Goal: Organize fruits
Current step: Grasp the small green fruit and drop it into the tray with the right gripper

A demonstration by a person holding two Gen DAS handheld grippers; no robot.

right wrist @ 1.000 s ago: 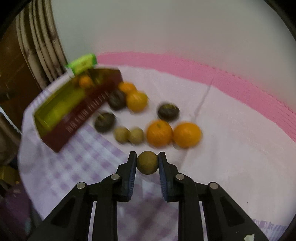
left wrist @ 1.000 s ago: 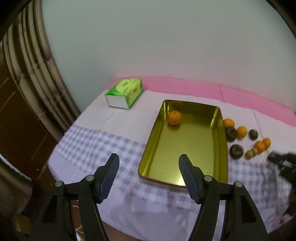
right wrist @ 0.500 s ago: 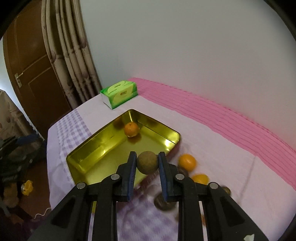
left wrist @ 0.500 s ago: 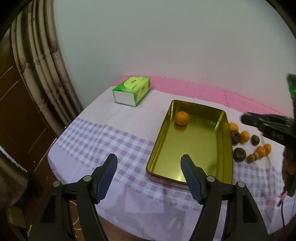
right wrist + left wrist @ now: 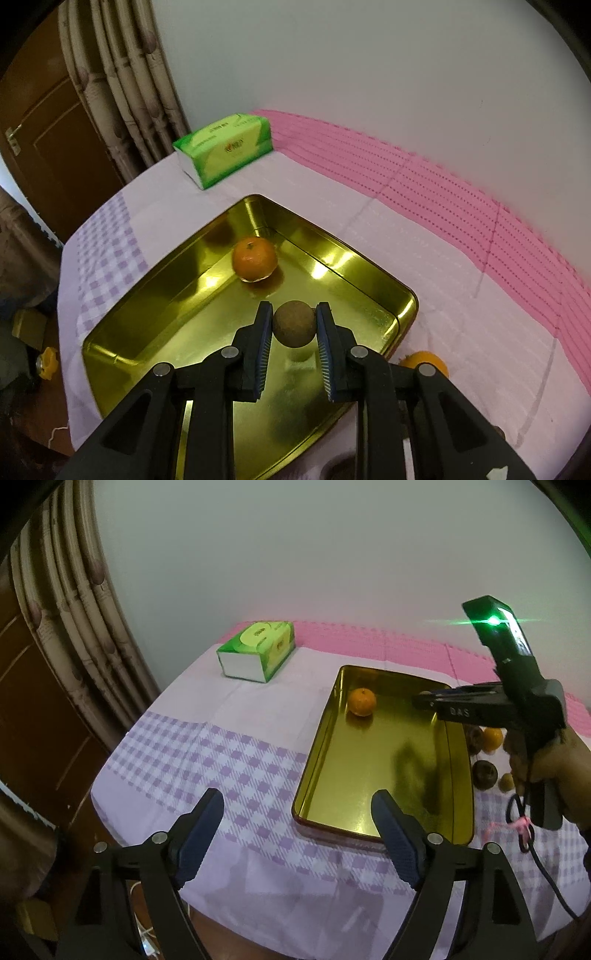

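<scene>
the right gripper (image 5: 294,328) is clamping a small brown fruit (image 5: 294,328) above the gold tray (image 5: 147,314), needing lowering and release, while the left gripper (image 5: 297,834) is hanging empty, its jaws just having been opening.

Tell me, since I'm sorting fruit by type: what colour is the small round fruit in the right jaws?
Dull brown fruit; clearest in the right wrist view.

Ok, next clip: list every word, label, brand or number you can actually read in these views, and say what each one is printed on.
"DAS": white letters on the black body of the right tool, seen from the left wrist view.
Printing on the green tissue box: there is a logo and lettering on its top and side, too small and blurred to read in either view.
Nothing legible on the gold tray or the fruit.
</scene>
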